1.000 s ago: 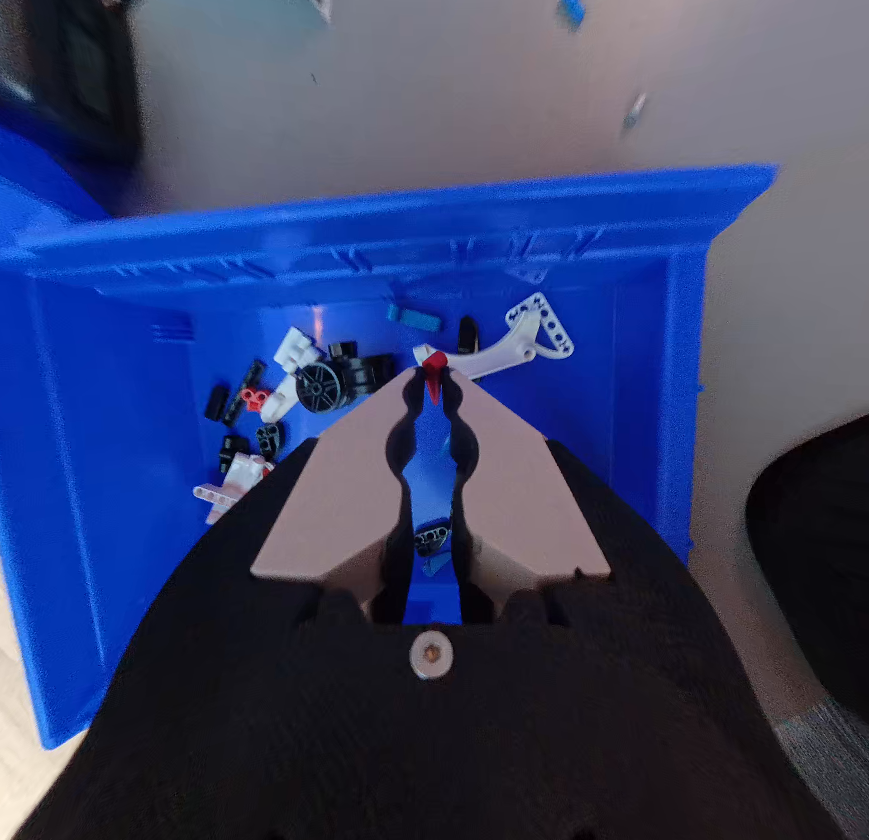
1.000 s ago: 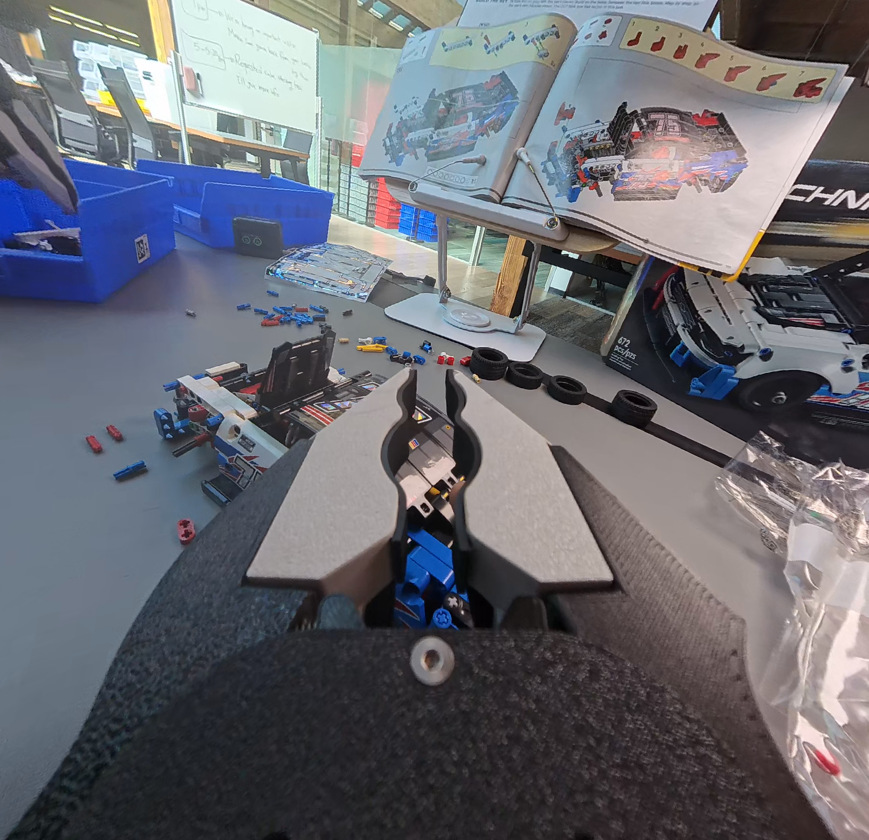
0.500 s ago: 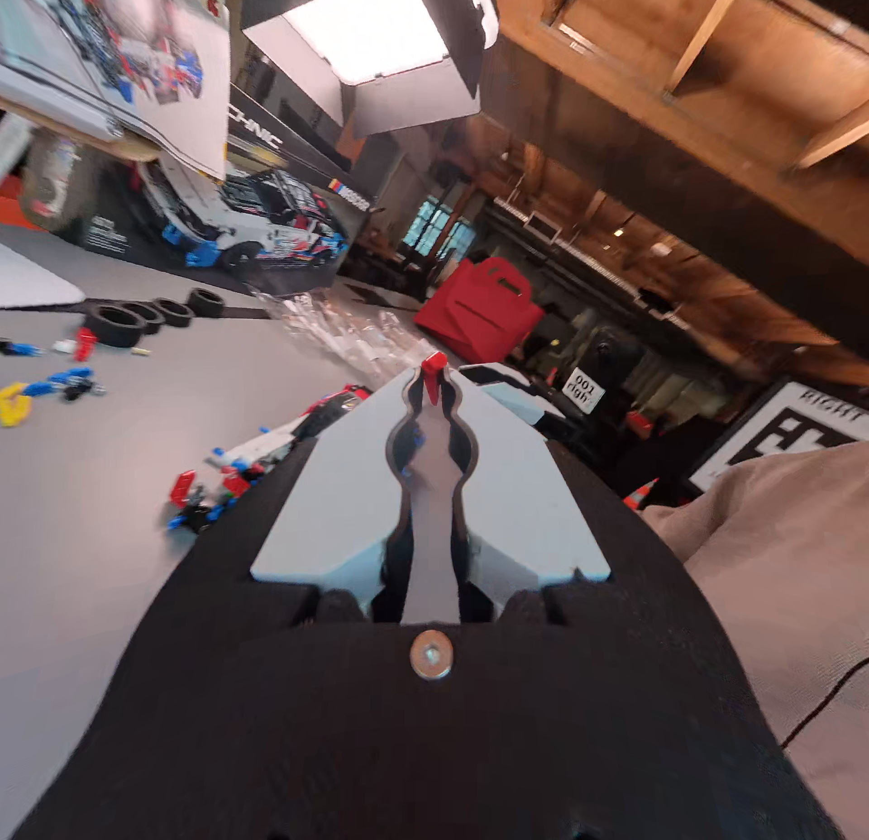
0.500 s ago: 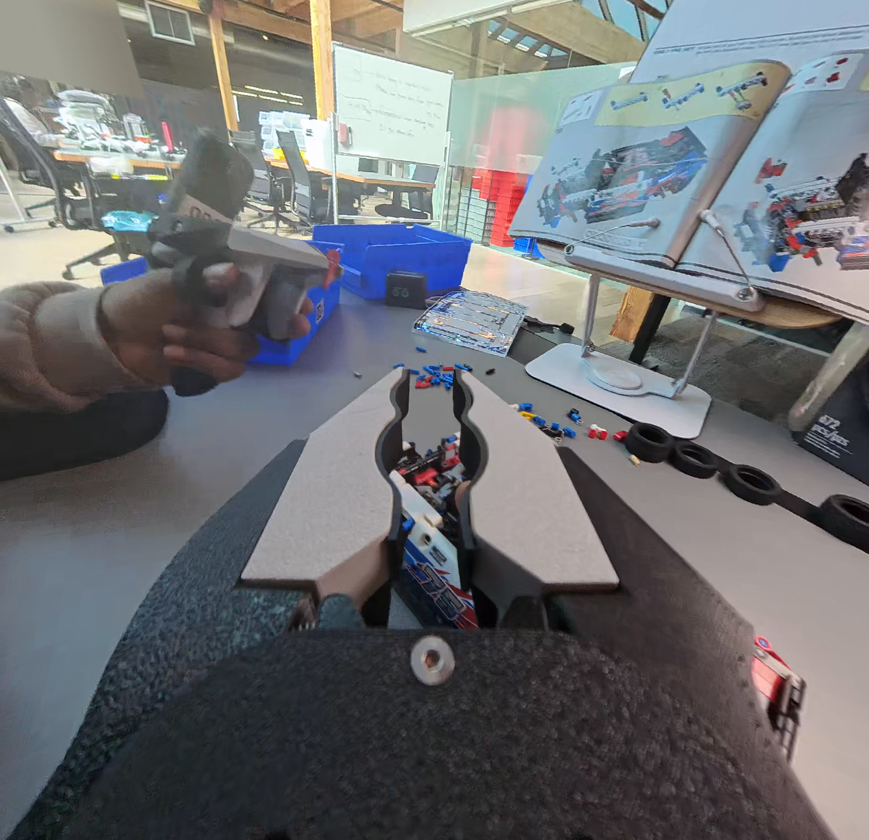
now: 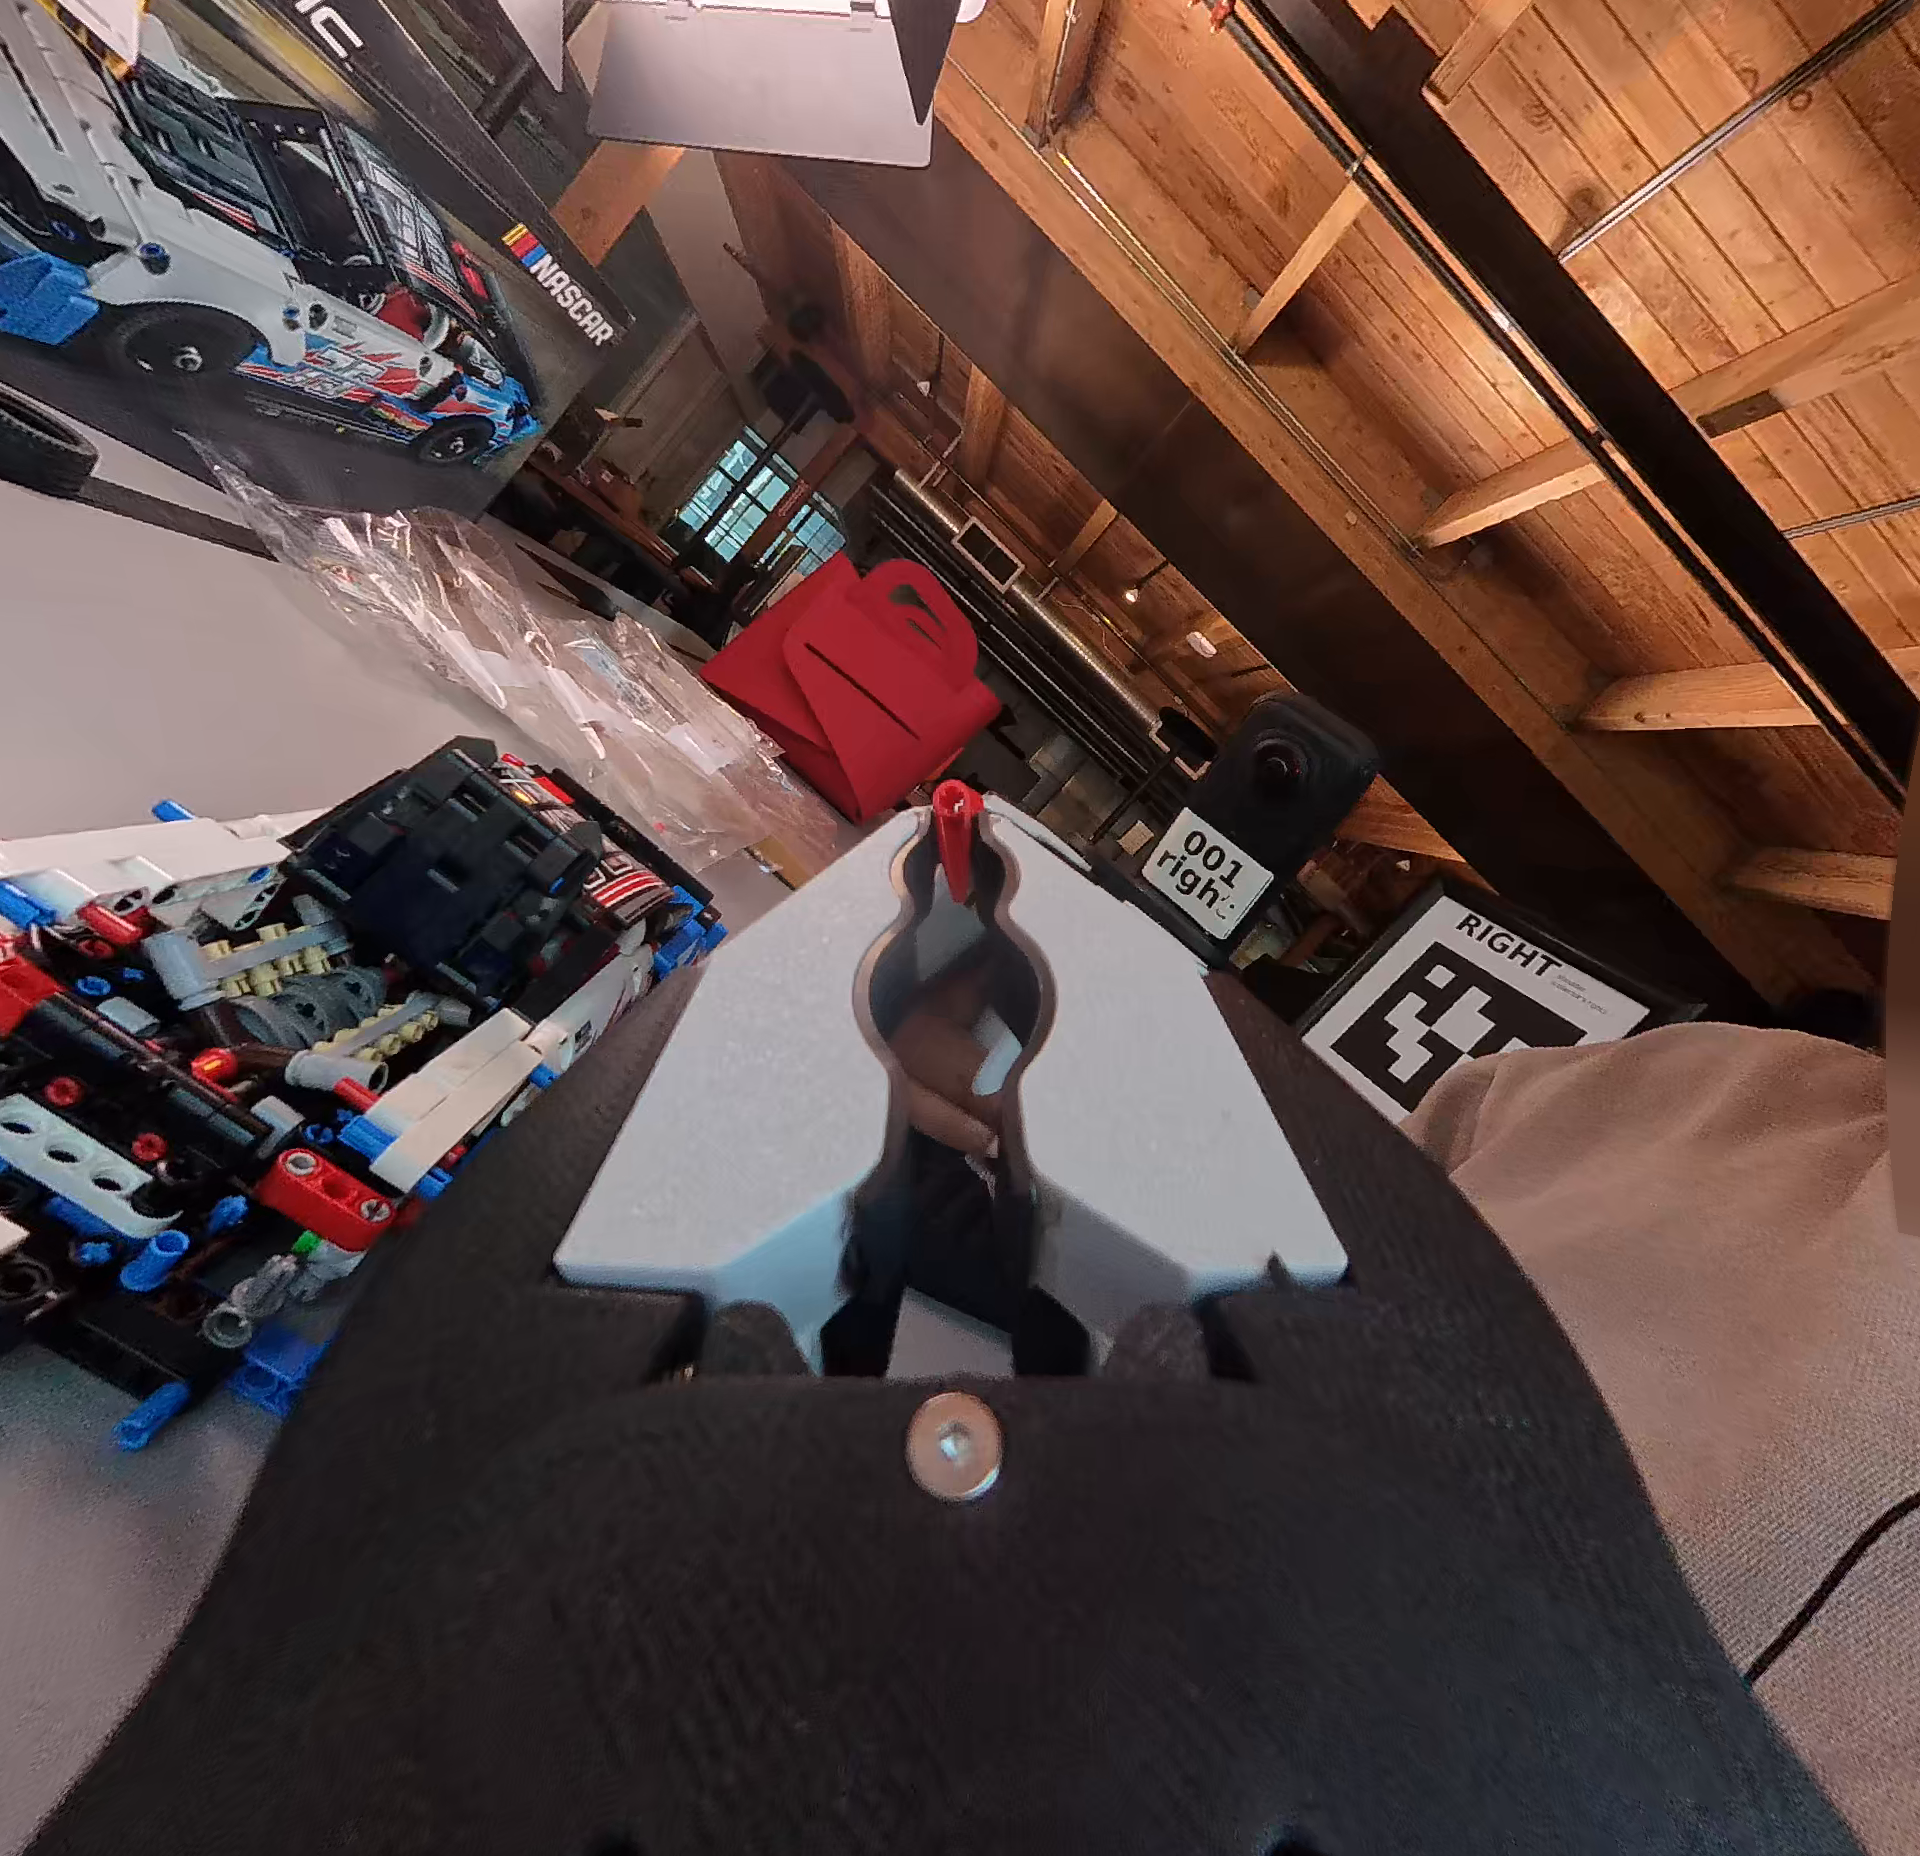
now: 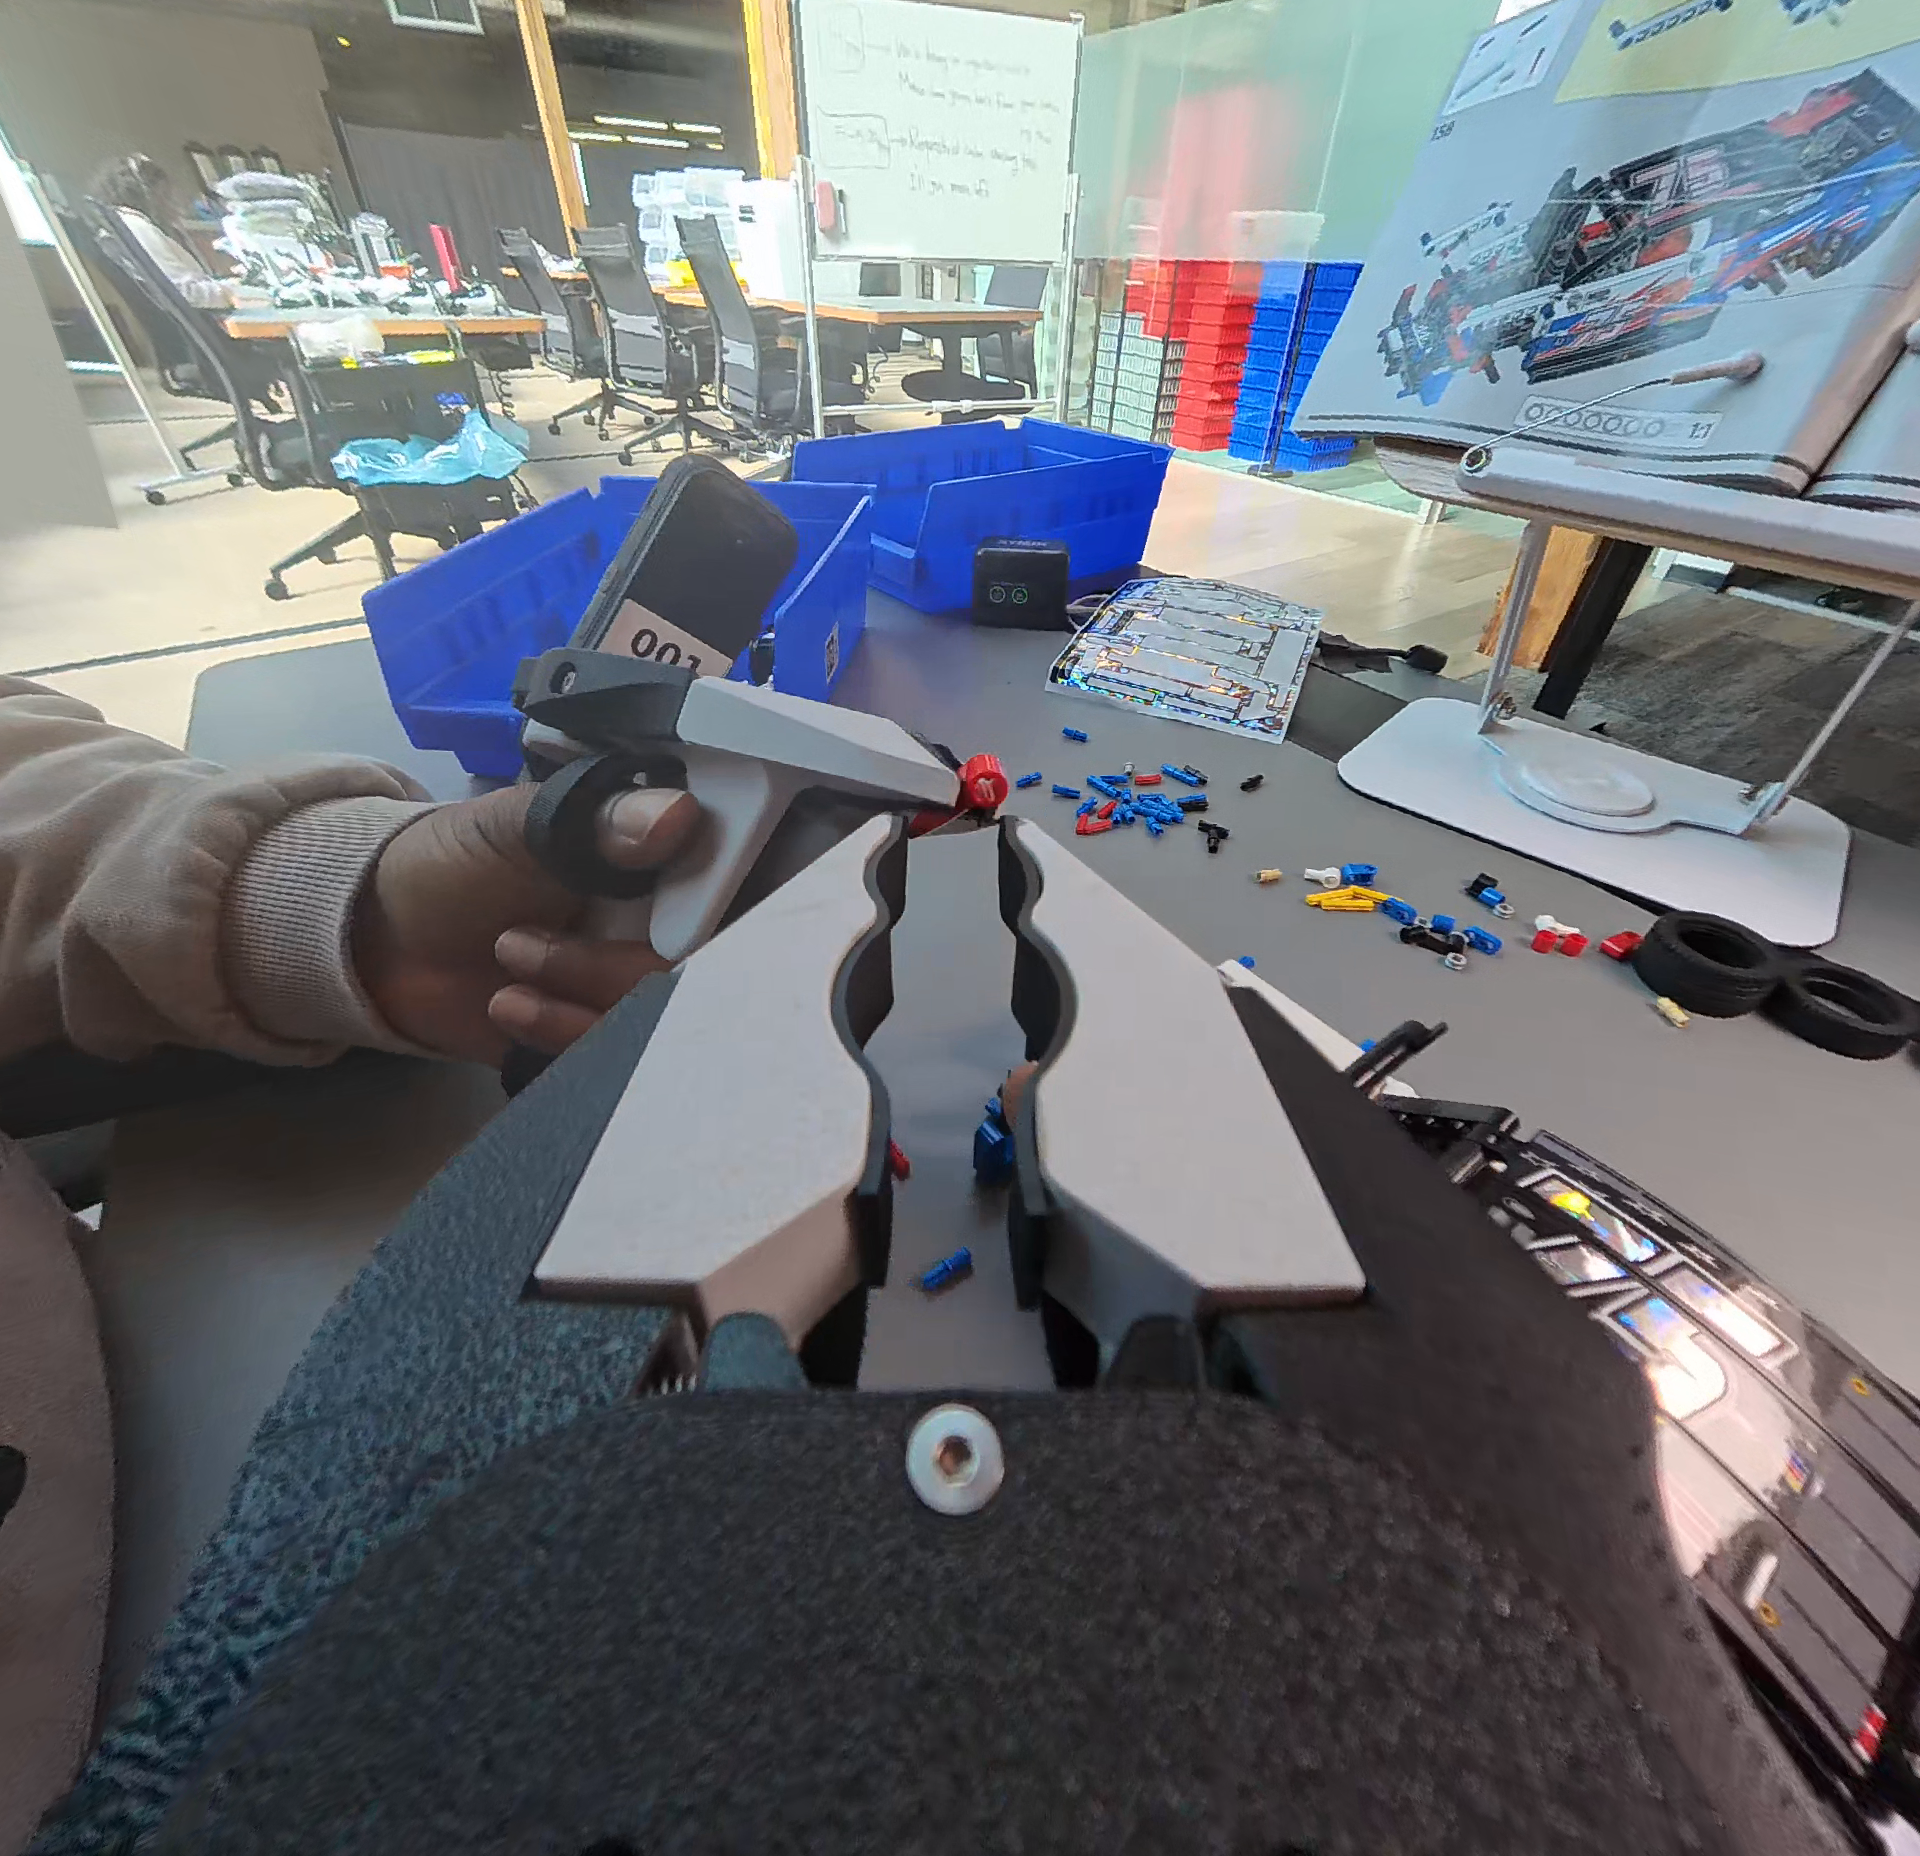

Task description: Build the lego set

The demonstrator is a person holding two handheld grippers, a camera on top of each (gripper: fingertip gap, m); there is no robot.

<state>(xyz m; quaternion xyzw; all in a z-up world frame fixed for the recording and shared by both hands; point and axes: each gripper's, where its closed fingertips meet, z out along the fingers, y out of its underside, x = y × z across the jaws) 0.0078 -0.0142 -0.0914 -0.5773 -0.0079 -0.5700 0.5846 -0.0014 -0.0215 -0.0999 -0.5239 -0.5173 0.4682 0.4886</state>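
Red pin (image 5: 954, 838) pinched in left jaws — right jaws parted.

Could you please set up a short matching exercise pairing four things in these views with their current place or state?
Things:
1. red pin
2. right gripper
3. black tyres
4. sticker sheet

States:
A. open, holding nothing
B. lying flat near the blue bins
C. pinched at the left gripper tips
D. lined up beside the book stand base

Pairs: 1-C, 2-A, 3-D, 4-B
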